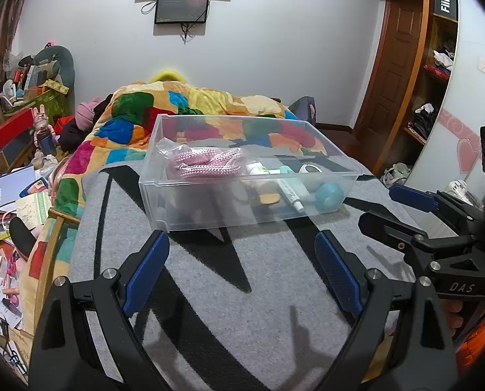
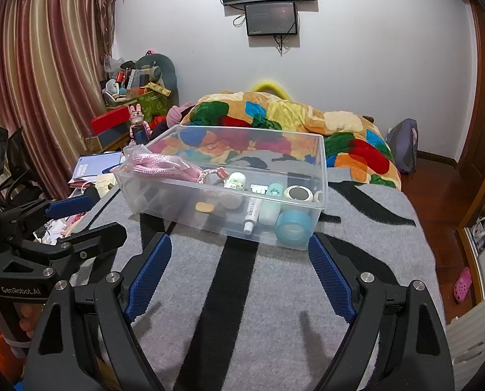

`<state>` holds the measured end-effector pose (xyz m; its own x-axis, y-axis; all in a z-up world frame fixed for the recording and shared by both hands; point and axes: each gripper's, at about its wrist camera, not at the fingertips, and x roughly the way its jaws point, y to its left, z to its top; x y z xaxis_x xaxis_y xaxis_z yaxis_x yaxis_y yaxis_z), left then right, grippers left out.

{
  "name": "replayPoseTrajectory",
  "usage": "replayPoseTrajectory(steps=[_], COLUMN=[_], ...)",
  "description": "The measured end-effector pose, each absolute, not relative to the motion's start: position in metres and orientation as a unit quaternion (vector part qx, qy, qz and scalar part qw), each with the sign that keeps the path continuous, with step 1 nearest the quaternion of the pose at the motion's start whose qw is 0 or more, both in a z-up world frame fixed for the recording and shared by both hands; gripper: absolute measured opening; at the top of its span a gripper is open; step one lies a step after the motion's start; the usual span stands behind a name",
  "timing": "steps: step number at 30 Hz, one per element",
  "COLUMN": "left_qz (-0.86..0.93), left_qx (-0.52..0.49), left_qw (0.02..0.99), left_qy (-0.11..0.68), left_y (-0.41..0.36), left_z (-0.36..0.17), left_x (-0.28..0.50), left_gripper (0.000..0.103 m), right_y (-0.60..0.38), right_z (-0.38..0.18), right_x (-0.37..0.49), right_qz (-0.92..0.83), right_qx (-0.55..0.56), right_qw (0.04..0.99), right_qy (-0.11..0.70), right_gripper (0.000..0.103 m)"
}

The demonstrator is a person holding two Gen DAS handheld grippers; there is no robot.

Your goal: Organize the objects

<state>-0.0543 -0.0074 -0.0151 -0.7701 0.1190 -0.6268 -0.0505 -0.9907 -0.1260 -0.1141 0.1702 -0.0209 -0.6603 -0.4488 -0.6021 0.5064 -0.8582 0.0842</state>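
A clear plastic bin (image 1: 210,215) (image 2: 184,195) stands on the grey and black blanket (image 1: 258,277) (image 2: 268,280). In it lie a bag of pink cord (image 1: 203,163) (image 2: 164,164), a white tube (image 1: 293,194) (image 2: 252,211), a blue tape roll (image 1: 329,195) (image 2: 293,224), a white bottle (image 2: 235,181) and a round white item (image 2: 297,194). My left gripper (image 1: 242,244) is open and empty just in front of the bin. My right gripper (image 2: 239,247) is open and empty, also just in front of it.
A colourful quilt (image 1: 184,104) (image 2: 291,114) is heaped behind the bin. Piles of papers, boxes and toys (image 1: 21,176) (image 2: 125,107) crowd the left side. A wooden shelf and door (image 1: 415,75) stand at right. Each gripper shows in the other's view (image 1: 444,224) (image 2: 53,224).
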Motion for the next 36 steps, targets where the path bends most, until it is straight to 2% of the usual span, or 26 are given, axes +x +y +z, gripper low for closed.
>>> replayPoseTrajectory(steps=[36], left_qz=[0.937], left_qx=[-0.339], left_qw=[0.048], left_qy=[-0.064], left_y=[-0.0116], left_z=[-0.0125], left_x=[-0.0545], left_gripper=[0.092], right_y=[0.1700], right_z=[-0.0184], right_x=[-0.1110], right_qz=[-0.910], right_qx=[0.318], right_qw=[0.261], right_qy=[0.044], right_gripper=[0.084])
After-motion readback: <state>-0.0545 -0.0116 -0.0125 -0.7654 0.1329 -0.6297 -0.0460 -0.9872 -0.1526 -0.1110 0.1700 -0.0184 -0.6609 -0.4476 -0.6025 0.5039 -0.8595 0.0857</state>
